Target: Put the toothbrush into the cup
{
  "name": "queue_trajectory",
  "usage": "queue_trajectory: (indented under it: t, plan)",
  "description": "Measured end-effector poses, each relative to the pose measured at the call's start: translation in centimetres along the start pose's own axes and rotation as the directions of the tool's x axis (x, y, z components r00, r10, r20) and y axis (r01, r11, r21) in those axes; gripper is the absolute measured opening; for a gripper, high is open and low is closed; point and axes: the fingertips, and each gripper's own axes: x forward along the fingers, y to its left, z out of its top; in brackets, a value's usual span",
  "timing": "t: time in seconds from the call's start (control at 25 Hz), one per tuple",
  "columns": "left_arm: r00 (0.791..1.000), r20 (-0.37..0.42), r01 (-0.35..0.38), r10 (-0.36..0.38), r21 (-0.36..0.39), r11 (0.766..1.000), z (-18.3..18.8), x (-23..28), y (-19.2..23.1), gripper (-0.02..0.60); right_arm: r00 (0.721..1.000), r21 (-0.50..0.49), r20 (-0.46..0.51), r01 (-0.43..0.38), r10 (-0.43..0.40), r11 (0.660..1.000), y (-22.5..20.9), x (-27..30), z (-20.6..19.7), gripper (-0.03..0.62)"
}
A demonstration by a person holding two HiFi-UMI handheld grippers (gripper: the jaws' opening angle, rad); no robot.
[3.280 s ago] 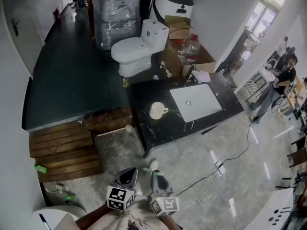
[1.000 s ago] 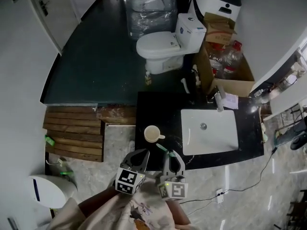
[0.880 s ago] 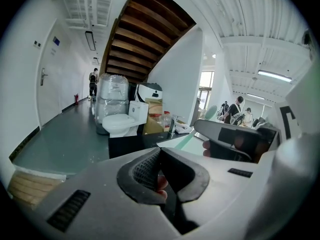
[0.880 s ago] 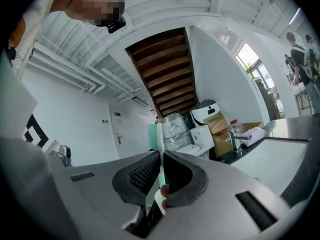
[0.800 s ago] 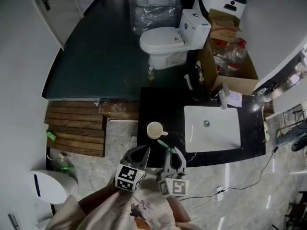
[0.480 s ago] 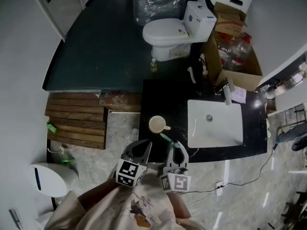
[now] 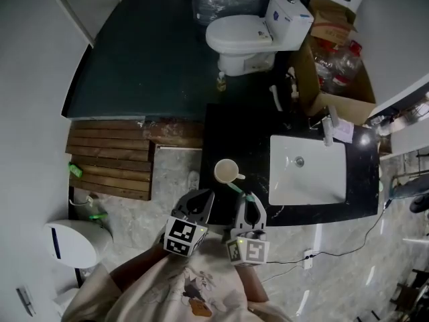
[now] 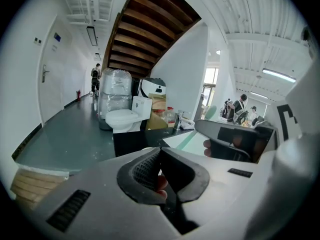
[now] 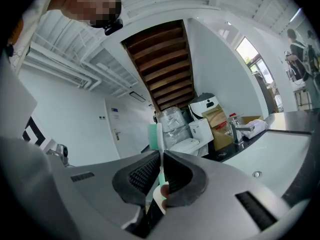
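1. At the front edge of a black worktop [image 7: 234,129], seen from above, a person holds two grippers side by side, each with a marker cube near the hand.
2. The right gripper [image 7: 249,203] has its jaws closed narrow on a toothbrush [image 7: 238,190].
3. In the right gripper view, the toothbrush [image 9: 154,136] stands between the pads of the right gripper [image 9: 161,156]. Its green bristled head rises above the jaw tips, and its white and green handle runs down through the gap.
4. From above, the brush head points towards the cup [image 7: 226,171], a pale mug standing upright on the worktop near its front left corner. The brush tip is near the cup's handle and outside the cup.
5. The left gripper [image 7: 200,203] hangs just left of the right one, by the worktop's front left corner.
6. In the left gripper view, the left gripper [image 8: 160,151] has its jaws together, meeting at the tips, with nothing between them.
7. A white sink [image 7: 308,170] is set into the worktop to the right of the cup, with a tap [image 7: 327,127] behind it.
8. Beyond the worktop stand a white toilet [image 7: 244,35] and a cardboard box [image 7: 345,106].
9. Wooden steps [image 7: 110,166] lie to the left.
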Motion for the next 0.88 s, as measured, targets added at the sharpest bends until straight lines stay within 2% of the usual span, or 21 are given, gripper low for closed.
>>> queue_trajectory:
  t: [0.44, 0.88]
  plan:
    - [0.999, -0.012, 0.034, -0.033, 0.026, 0.999, 0.5, 1.3, 1.7, 0.006, 0.997, -0.016, -0.057, 0.050, -0.051, 0.999, -0.5, 2.1, -1.7, 0.032]
    - [0.997, -0.039, 0.068, -0.068, 0.004, 0.998, 0.0, 2.6, 2.6, 0.006, 0.988, 0.001, -0.119, 0.099, -0.099, 0.995, -1.8, 3.8, -4.1, 0.032]
